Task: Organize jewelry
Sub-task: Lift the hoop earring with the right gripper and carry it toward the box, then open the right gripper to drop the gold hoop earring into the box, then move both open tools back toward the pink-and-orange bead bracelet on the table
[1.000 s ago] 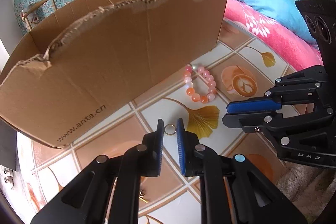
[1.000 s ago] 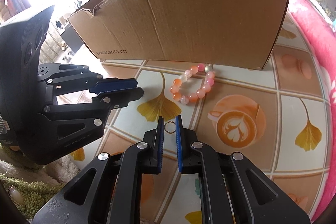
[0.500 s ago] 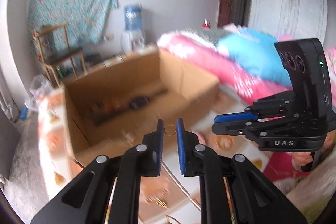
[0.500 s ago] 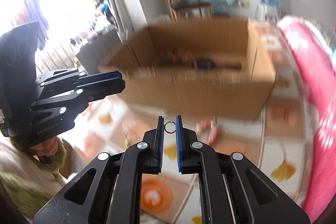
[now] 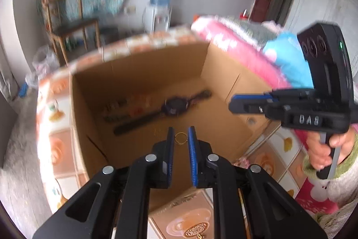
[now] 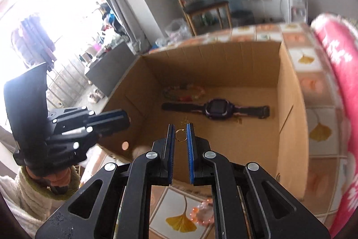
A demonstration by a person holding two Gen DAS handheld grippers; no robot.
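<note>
Between the blue pads of each tool a small gold ring is clamped: left tool [image 5: 180,138] grasps one ring [image 5: 180,138], right tool [image 6: 180,135] grasps another ring [image 6: 180,135], both above the open cardboard box [image 6: 288,91]. A watch [image 6: 216,109] lies at 12 o'clock inside. The grip is thin, so a ring may slip, bounce out, and land on the surface near the bead bracelet [image 6: 201,213] at 6 o'clock

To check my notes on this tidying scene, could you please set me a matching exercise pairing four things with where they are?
1 watch
2 gold ring
3 cardboard box
4 wooden chair

A on the patterned table
B between the left gripper's pads
C on the box floor
D standing by the far wall

Pairs: 1-C, 2-B, 3-A, 4-D
</note>
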